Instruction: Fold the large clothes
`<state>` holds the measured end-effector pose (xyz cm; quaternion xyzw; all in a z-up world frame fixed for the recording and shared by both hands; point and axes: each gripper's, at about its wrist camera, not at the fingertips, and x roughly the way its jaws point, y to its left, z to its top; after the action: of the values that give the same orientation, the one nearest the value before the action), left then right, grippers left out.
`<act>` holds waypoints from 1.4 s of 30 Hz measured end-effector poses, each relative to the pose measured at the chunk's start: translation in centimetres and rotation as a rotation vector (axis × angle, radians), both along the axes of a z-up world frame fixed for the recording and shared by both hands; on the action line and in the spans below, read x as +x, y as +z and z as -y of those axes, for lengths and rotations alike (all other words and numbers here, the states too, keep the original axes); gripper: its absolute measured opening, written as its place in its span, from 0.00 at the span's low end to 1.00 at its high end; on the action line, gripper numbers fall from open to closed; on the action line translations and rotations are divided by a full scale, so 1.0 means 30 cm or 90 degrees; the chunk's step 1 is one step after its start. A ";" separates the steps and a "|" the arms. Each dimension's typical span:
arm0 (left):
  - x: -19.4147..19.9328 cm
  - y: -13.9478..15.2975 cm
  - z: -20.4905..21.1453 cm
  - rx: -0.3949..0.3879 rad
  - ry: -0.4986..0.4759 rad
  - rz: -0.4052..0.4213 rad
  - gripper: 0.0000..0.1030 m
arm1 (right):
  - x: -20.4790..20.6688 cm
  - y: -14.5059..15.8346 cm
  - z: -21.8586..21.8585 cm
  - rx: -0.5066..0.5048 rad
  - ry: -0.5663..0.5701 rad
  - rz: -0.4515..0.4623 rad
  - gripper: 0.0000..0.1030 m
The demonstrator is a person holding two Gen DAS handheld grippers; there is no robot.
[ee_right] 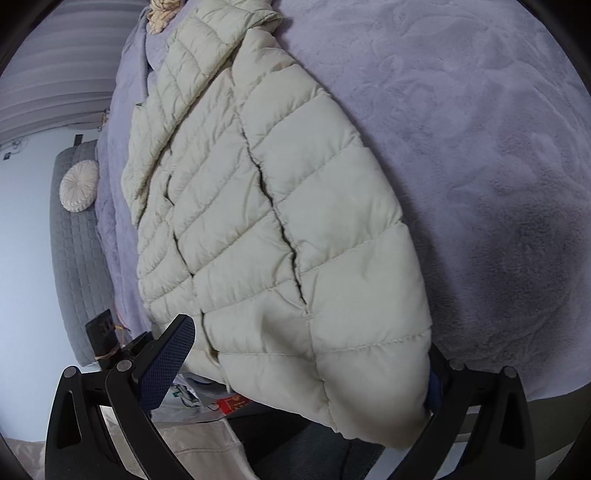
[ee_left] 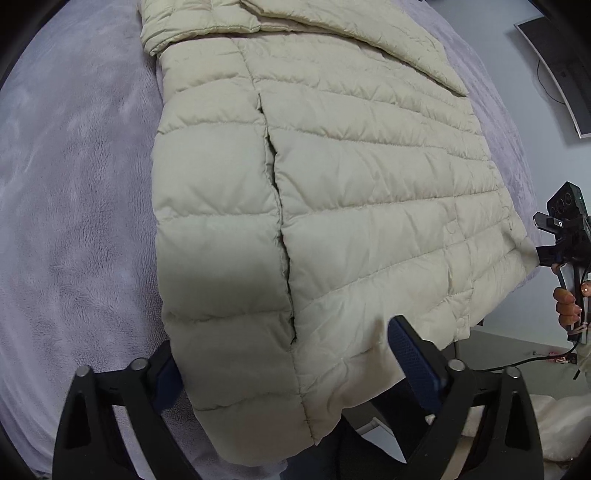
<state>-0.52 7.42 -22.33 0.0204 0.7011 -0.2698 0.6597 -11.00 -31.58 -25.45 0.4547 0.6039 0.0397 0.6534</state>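
A cream quilted puffer jacket (ee_left: pixel 351 177) lies spread on a lavender fleece blanket (ee_left: pixel 74 221) over a bed. My left gripper (ee_left: pixel 290 369) straddles the jacket's near hem. Its right pad (ee_left: pixel 410 358) lies over the fabric, and its left finger (ee_left: pixel 166 373) is partly hidden behind the edge. The jaws stand wide. In the right wrist view my right gripper (ee_right: pixel 303 373) straddles another corner of the jacket (ee_right: pixel 295 221); one finger (ee_right: pixel 168 363) is in full view, the other half hidden by padding. The right gripper (ee_left: pixel 539 240), held by a hand (ee_left: pixel 567 299), also shows at the jacket's right corner.
A curved monitor (ee_left: pixel 565 74) stands at the far right. A grey quilted bench (ee_right: pixel 74 258) with a round cushion (ee_right: pixel 79 186) runs along the bed. Small clutter, including a red item (ee_right: pixel 232 402), lies on the floor below the bed's edge. A peach cloth (ee_right: pixel 162 14) sits at the head.
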 end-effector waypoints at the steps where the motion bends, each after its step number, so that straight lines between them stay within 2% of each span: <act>1: 0.005 -0.002 -0.002 0.004 -0.003 -0.001 0.70 | 0.003 0.004 -0.005 0.009 -0.007 0.009 1.00; 2: 0.006 -0.006 -0.008 0.009 -0.006 -0.003 0.57 | 0.002 0.010 -0.007 0.015 -0.013 0.017 1.00; 5: 0.012 -0.016 -0.049 -0.005 -0.009 -0.013 0.31 | -0.009 0.023 -0.012 0.012 -0.029 0.023 1.00; 7: 0.018 -0.011 -0.069 -0.034 -0.010 -0.020 0.18 | -0.018 0.023 -0.013 0.008 -0.046 0.021 0.98; 9: 0.022 0.008 -0.091 -0.061 -0.015 -0.026 0.12 | -0.033 0.018 -0.012 0.001 -0.065 0.010 0.86; 10: 0.024 0.019 -0.095 -0.080 -0.019 -0.030 0.10 | -0.041 0.010 -0.005 -0.002 -0.073 -0.003 0.58; 11: 0.027 0.030 -0.095 -0.099 -0.021 -0.037 0.09 | -0.047 0.001 0.000 -0.009 -0.079 -0.021 0.17; 12: 0.030 0.044 -0.099 -0.114 -0.023 -0.041 0.09 | -0.050 -0.006 0.000 -0.011 -0.081 -0.037 0.14; 15: 0.050 0.088 -0.115 -0.154 -0.015 -0.050 0.09 | -0.049 0.027 -0.012 -0.009 -0.068 -0.006 0.12; 21: 0.127 0.200 -0.211 -0.234 0.086 -0.061 0.09 | -0.020 0.154 0.006 0.071 -0.078 0.091 0.11; 25: 0.215 0.297 -0.247 -0.286 0.161 -0.035 0.09 | 0.077 0.266 0.039 0.099 -0.075 0.156 0.11; 29: 0.350 0.369 -0.238 -0.320 0.218 0.012 0.09 | 0.245 0.367 0.101 0.119 -0.077 0.219 0.11; 32: 0.472 0.395 -0.220 -0.316 0.250 0.055 0.09 | 0.392 0.408 0.147 0.121 -0.070 0.248 0.11; 36: 0.623 0.355 -0.152 -0.284 0.275 0.083 0.09 | 0.586 0.397 0.180 0.117 -0.064 0.258 0.11; 38: 0.685 0.302 -0.129 -0.255 0.275 0.096 0.09 | 0.670 0.360 0.204 0.118 -0.077 0.253 0.11; 42: 0.786 0.186 -0.097 -0.214 0.290 0.091 0.10 | 0.829 0.241 0.241 0.119 -0.093 0.230 0.11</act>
<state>23.07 10.33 -16.76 -0.2284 0.5849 -0.2253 0.7449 13.89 -38.81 -18.21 0.5417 0.4361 0.1289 0.7069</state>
